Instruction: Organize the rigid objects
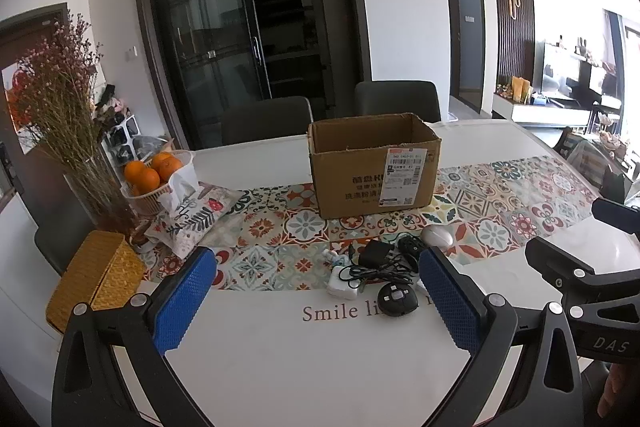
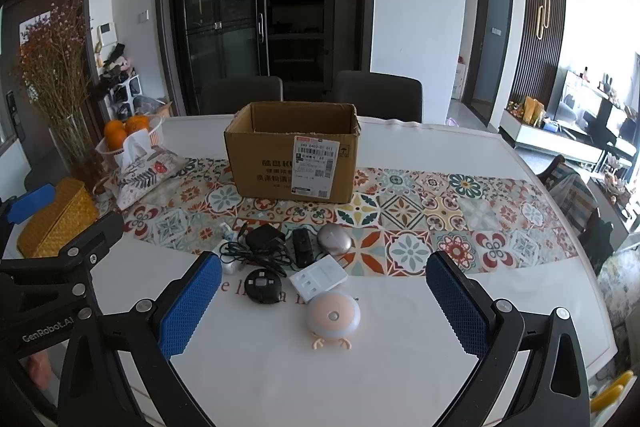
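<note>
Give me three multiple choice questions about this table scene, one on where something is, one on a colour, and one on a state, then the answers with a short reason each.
1. Where does the cardboard box stand?
A. On the patterned table runner
B. On a chair
C. On the floor

2. What colour are the pads on the jaws of both grippers?
A. Red
B. Blue
C. Green

3. What state is the right gripper in?
A. Shut on the black round gadget
B. Shut on a cable
C. Open, holding nothing

Answers:
1. A, the box's base sits on the tiled pattern behind the small gadgets.
2. B, blue textured pads show in each wrist view, as on the left gripper.
3. C, its jaws stand wide apart above the pink round light, touching nothing.
</note>
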`<act>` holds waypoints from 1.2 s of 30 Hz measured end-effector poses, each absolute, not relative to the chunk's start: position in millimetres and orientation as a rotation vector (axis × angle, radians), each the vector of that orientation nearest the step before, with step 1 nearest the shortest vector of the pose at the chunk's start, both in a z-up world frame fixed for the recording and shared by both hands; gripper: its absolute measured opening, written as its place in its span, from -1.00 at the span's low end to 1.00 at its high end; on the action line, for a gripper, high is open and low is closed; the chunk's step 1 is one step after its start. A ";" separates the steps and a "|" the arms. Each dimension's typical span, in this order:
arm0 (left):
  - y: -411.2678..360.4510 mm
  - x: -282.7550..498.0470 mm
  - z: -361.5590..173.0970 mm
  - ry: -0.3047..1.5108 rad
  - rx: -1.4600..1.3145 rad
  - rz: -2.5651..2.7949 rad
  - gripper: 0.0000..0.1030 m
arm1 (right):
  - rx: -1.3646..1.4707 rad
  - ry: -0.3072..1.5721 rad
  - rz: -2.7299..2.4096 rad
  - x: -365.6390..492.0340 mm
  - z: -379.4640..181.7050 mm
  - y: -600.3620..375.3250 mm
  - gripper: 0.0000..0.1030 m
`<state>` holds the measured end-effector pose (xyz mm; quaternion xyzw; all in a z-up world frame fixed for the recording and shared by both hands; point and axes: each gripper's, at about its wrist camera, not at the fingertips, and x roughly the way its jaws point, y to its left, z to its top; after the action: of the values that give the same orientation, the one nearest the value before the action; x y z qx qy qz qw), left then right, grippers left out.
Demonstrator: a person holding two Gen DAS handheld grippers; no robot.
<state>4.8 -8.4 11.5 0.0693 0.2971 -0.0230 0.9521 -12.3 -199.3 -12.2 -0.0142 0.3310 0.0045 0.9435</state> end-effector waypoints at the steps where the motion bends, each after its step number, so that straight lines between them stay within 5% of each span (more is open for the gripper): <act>1: -8.7 5.2 10.7 0.606 0.141 -0.049 1.00 | -0.028 0.675 0.009 -12.2 -12.3 -199.3 0.99; 18: -21.7 33.1 -46.1 0.753 0.158 -0.108 1.00 | -0.056 0.743 -0.004 13.2 -49.4 -205.2 0.99; 36: -37.0 72.4 -129.4 0.915 0.204 -0.129 1.00 | 0.015 0.945 0.024 59.0 -149.6 -222.0 0.88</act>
<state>72.4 -37.0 -129.4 0.0984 0.4408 -0.0621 0.8900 59.0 -222.0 -149.6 0.0072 0.4553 0.0115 0.8902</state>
